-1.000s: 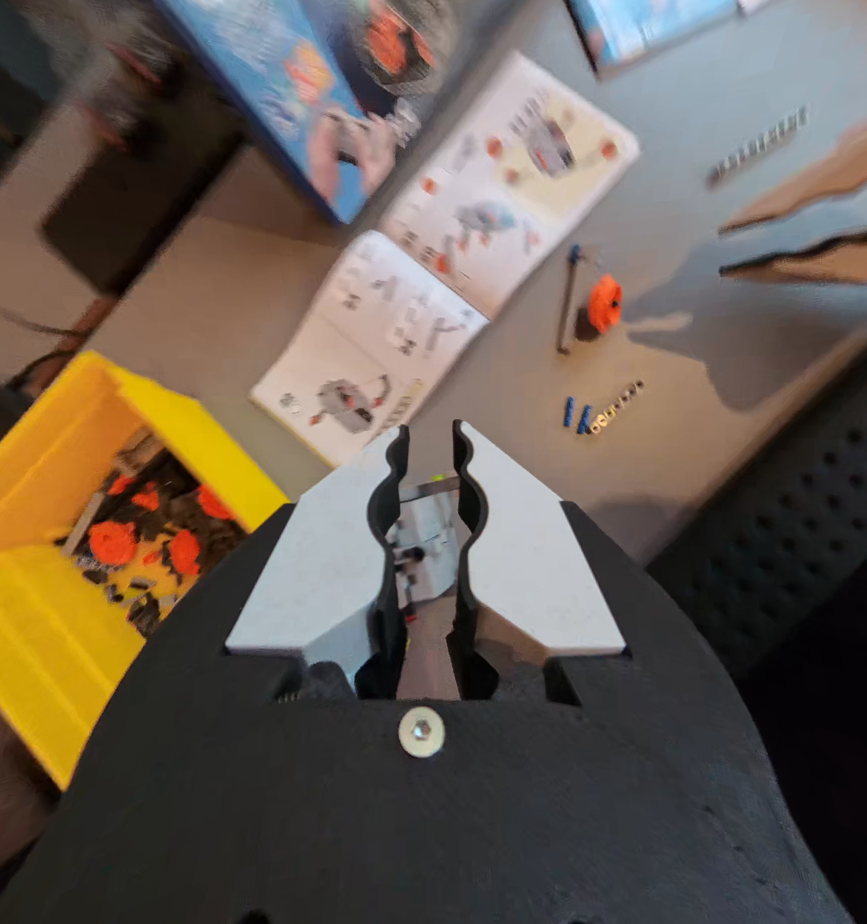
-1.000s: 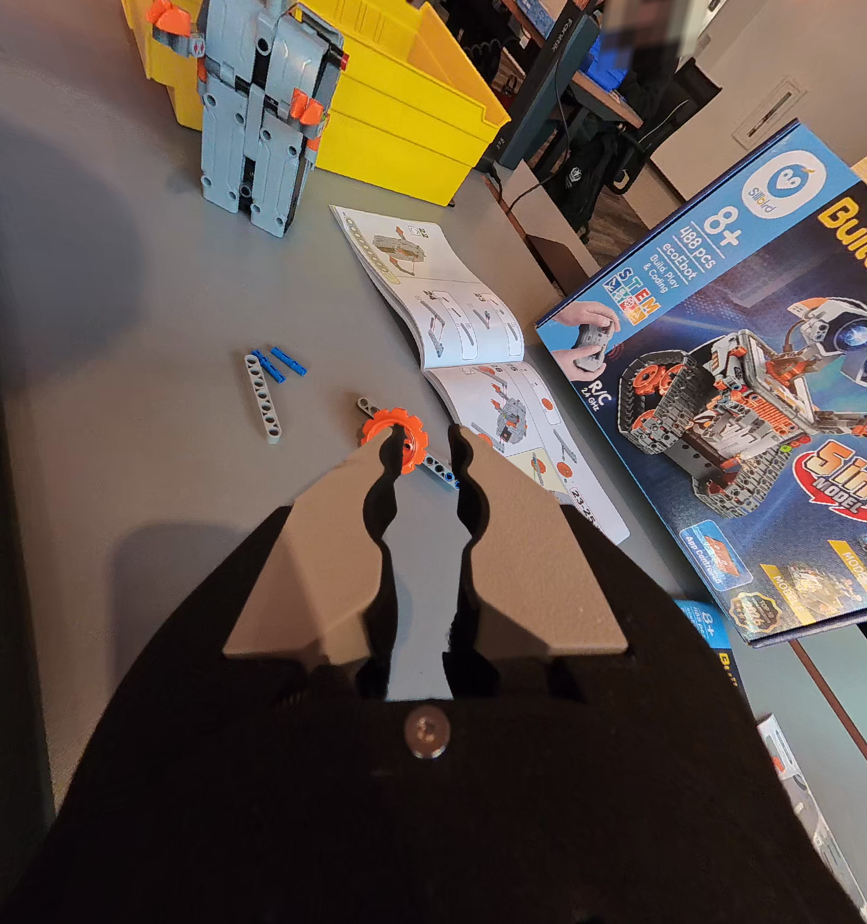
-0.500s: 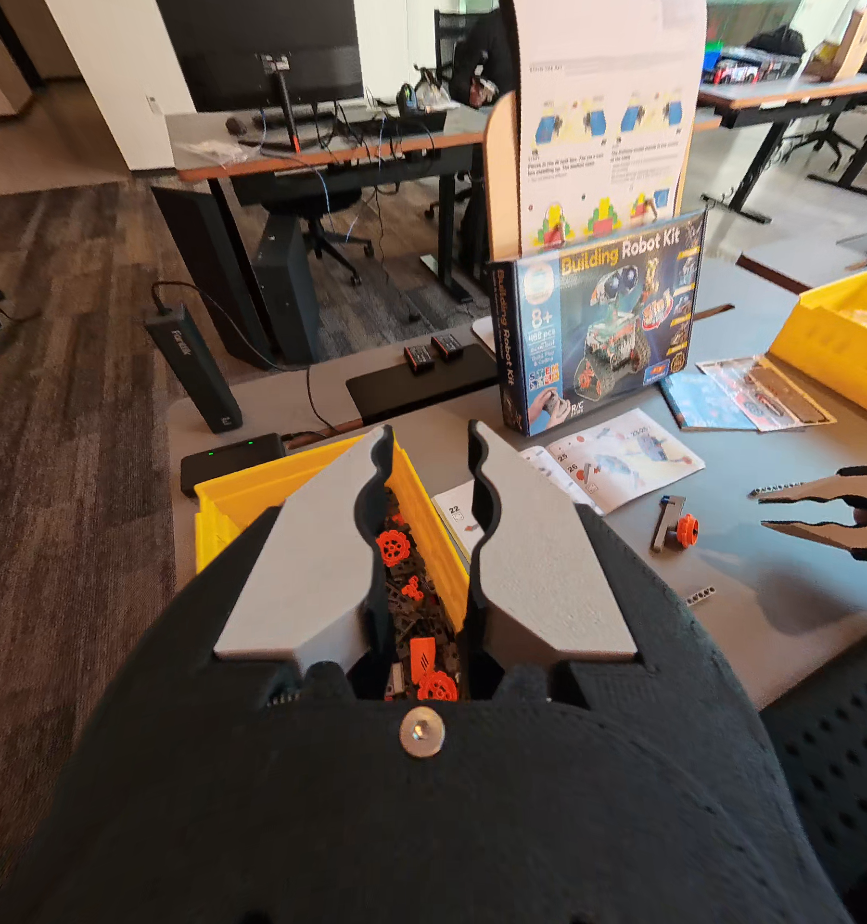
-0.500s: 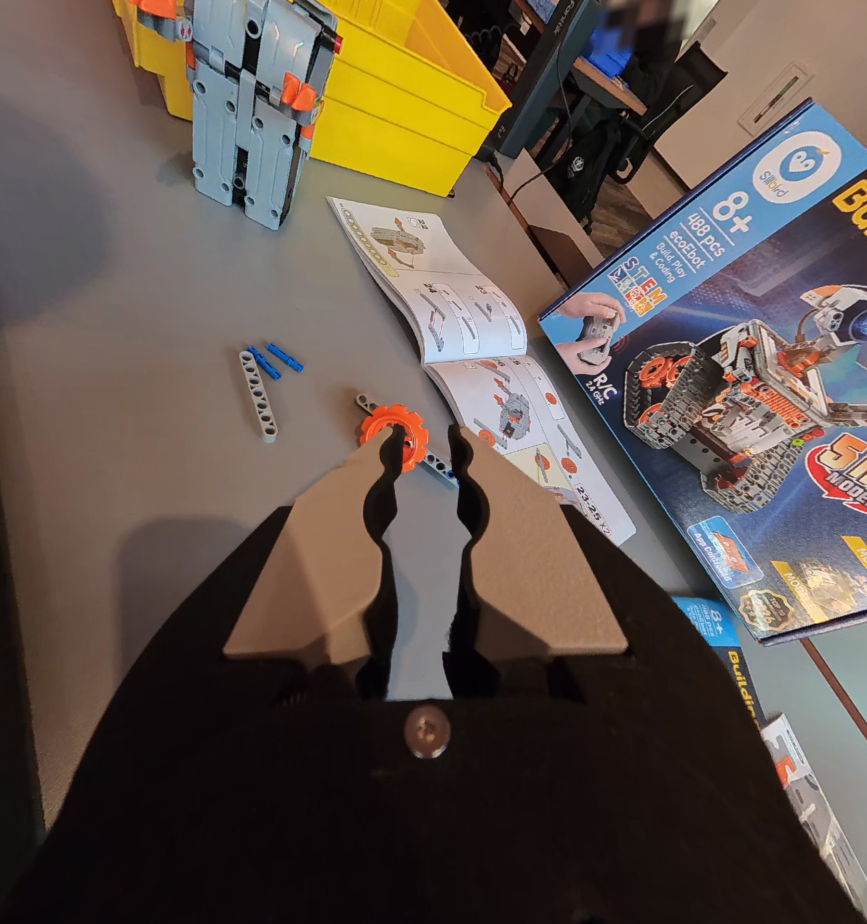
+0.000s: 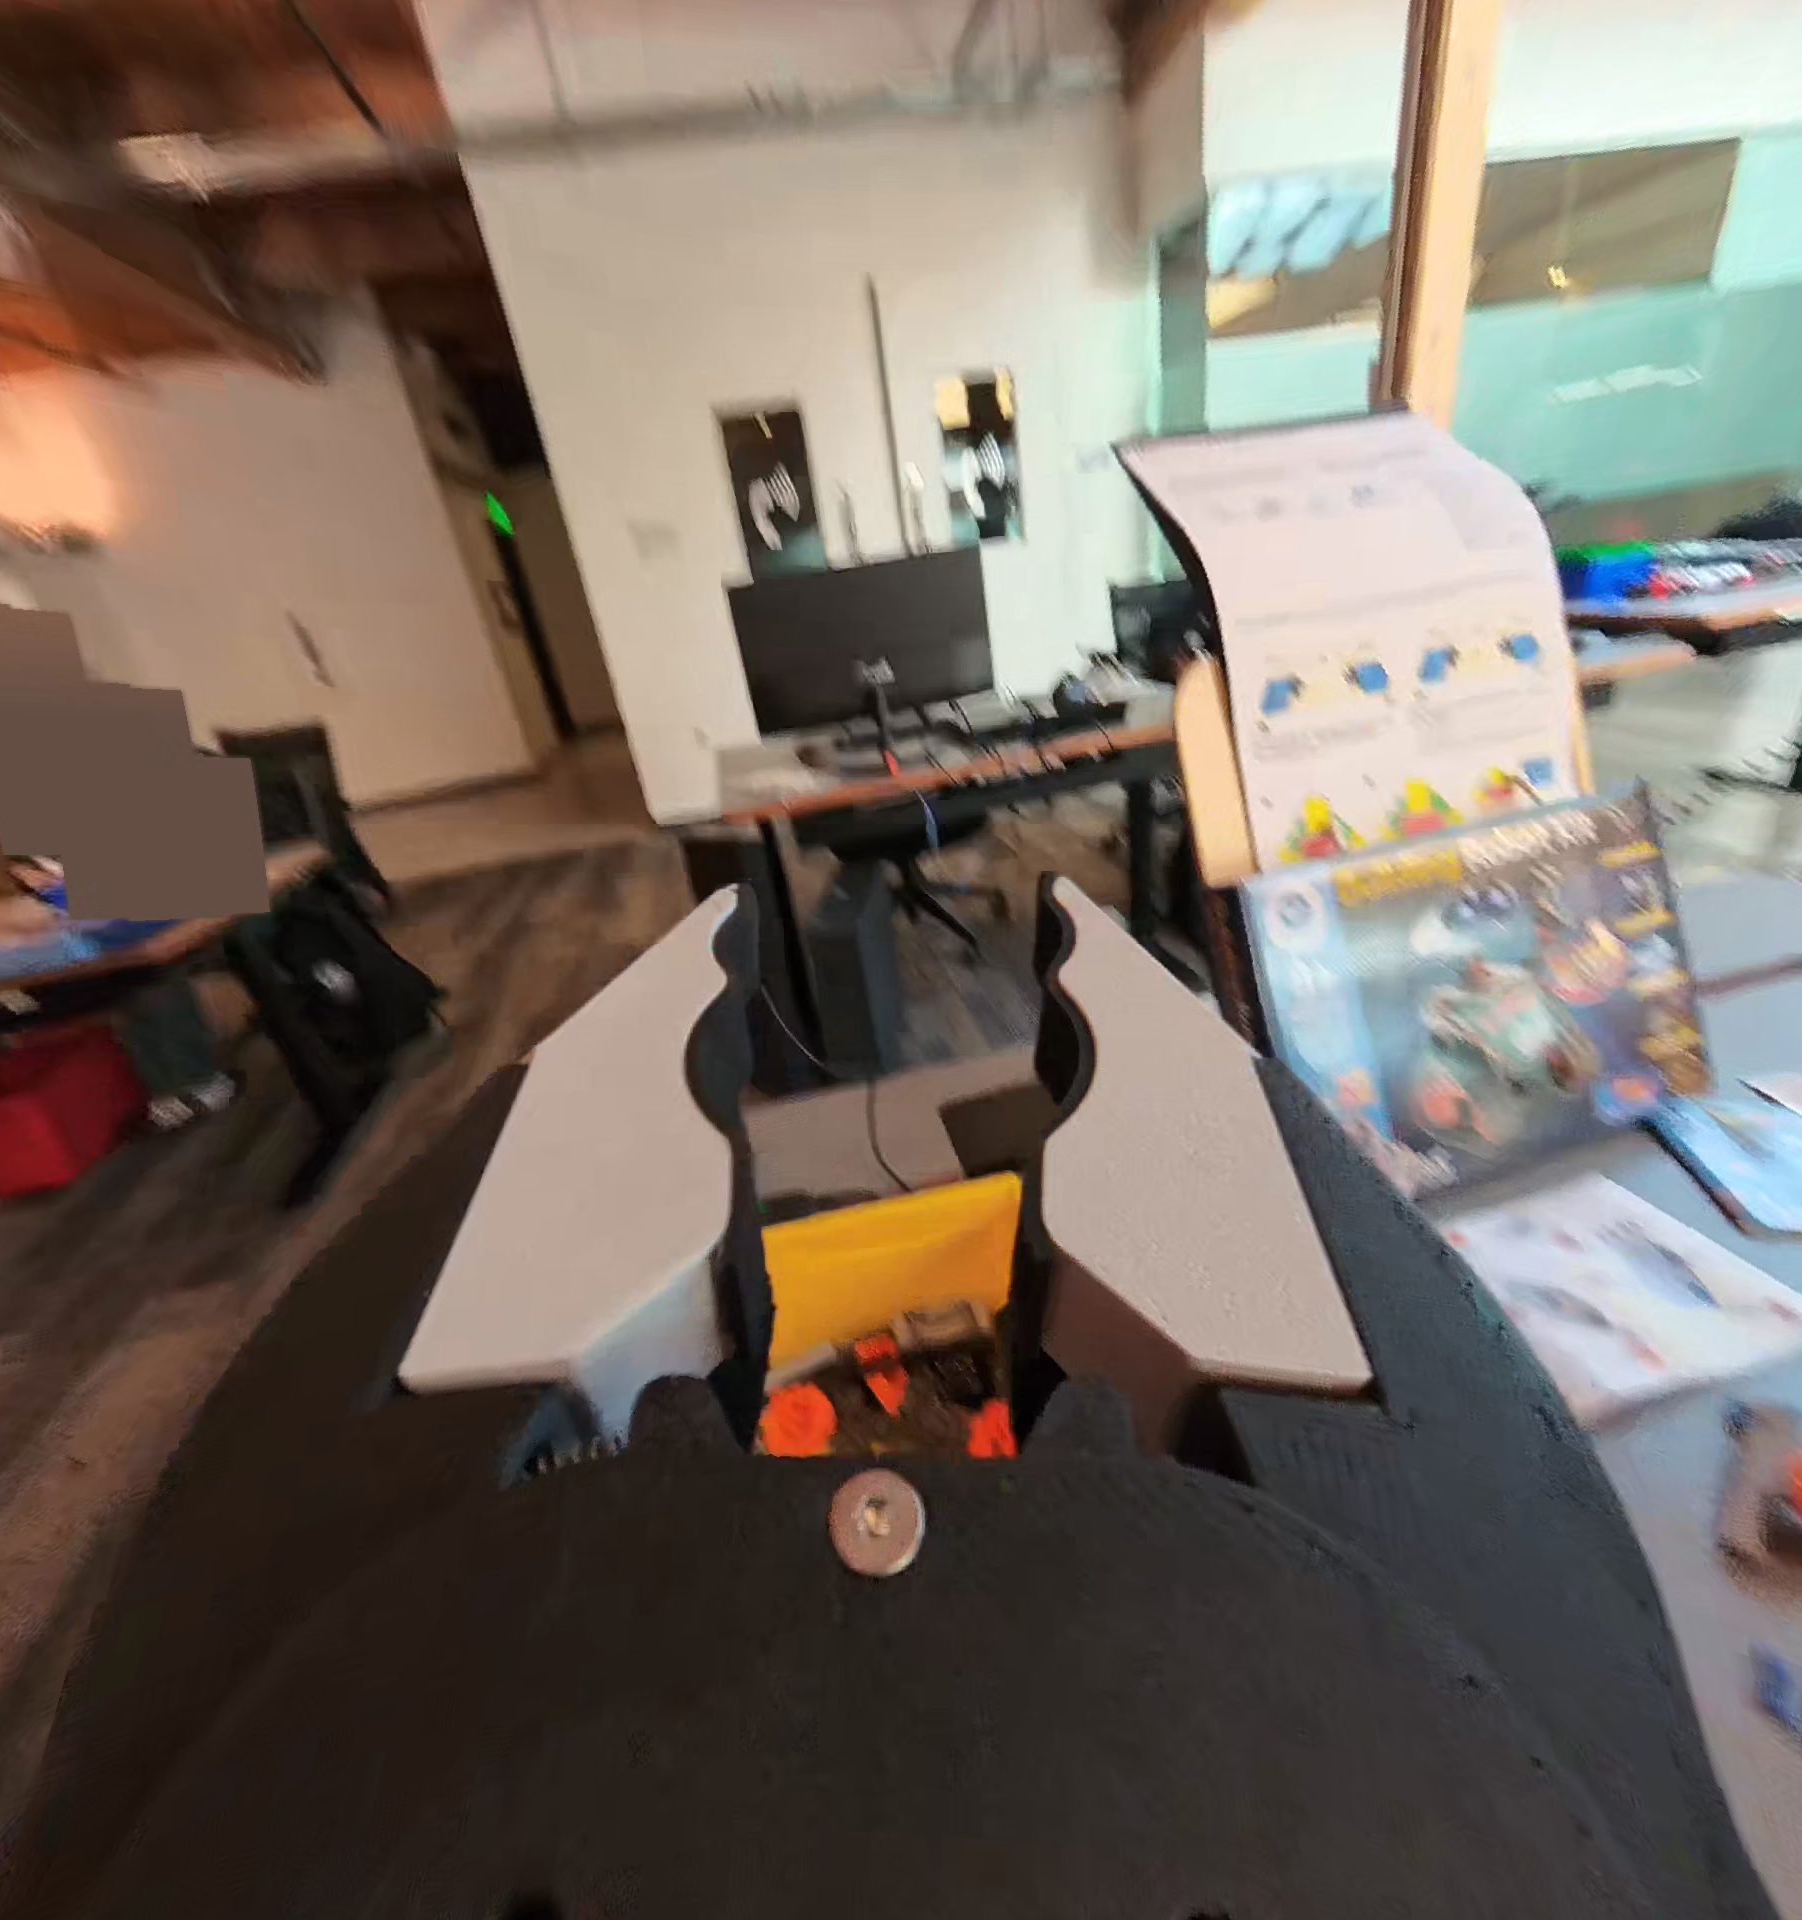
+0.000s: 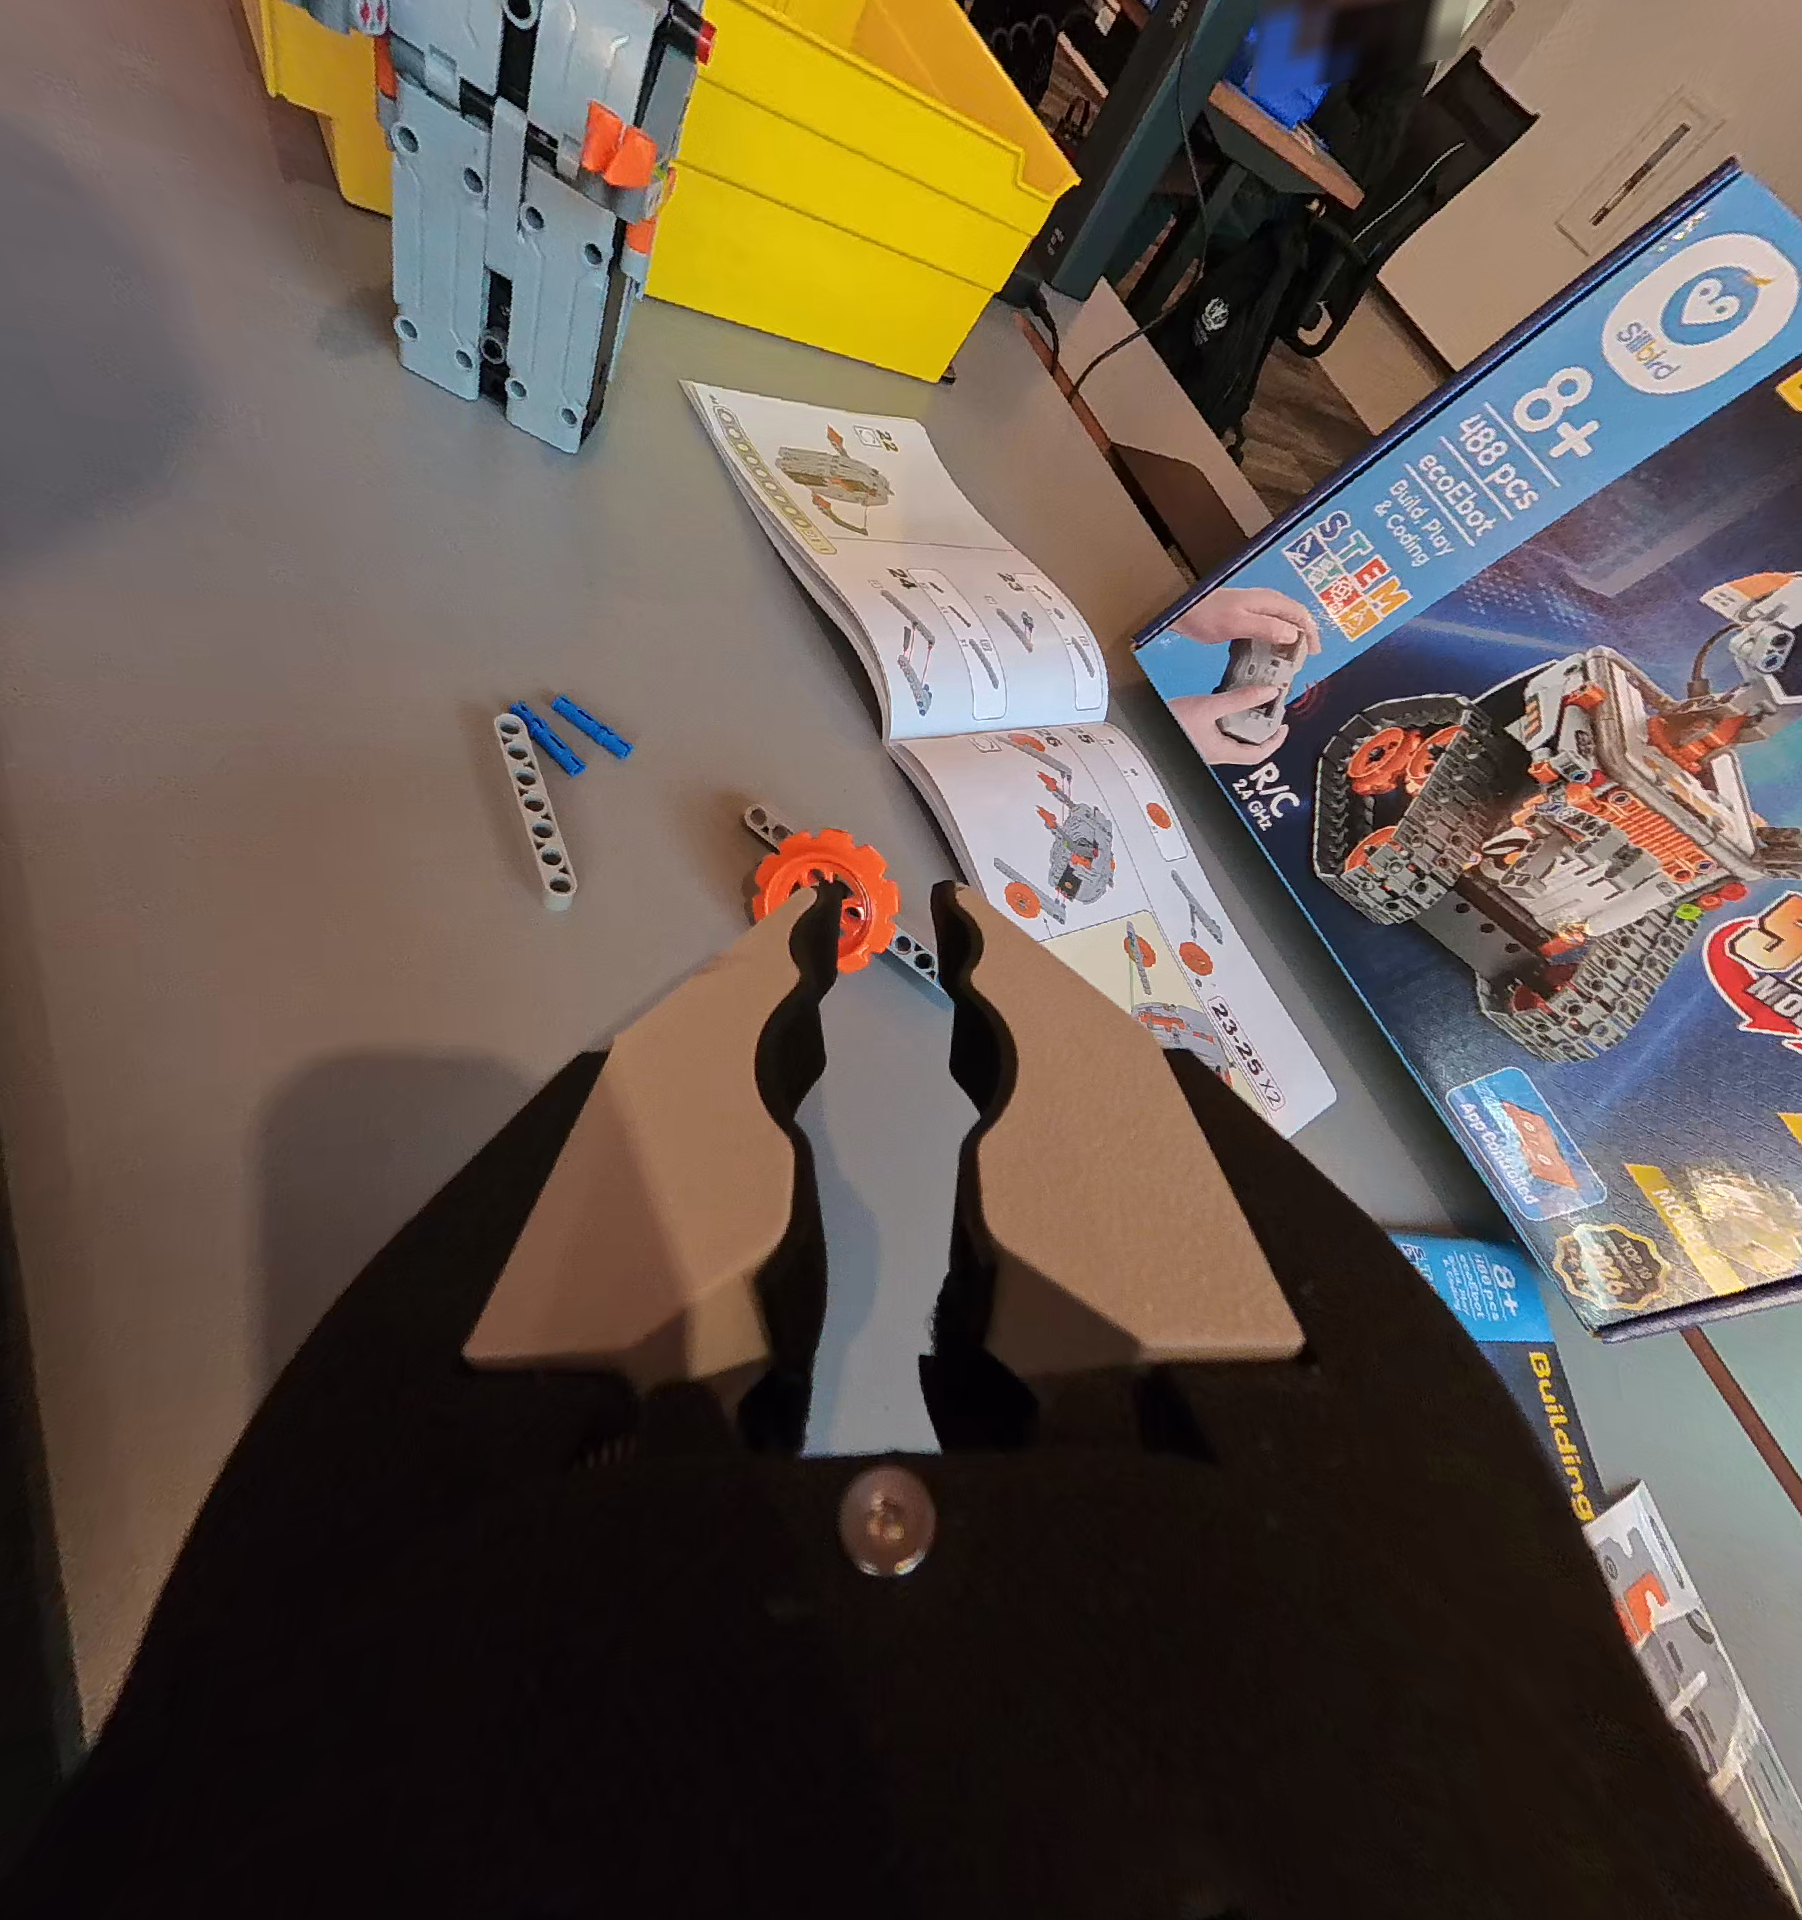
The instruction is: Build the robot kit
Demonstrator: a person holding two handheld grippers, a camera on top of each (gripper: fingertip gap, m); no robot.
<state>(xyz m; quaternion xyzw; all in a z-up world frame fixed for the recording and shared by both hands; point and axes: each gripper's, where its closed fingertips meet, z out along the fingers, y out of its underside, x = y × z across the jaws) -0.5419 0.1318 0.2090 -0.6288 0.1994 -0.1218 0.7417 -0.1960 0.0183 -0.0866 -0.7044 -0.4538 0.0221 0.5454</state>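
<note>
Just beyond the right gripper's point(image 6: 881, 899) parted fingers lies an orange gear point(image 6: 824, 896).

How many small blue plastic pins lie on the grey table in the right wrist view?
2. One small blue plastic pin touches the top of the grey perforated beam; the other lies just right of it. More may be hidden.
</note>
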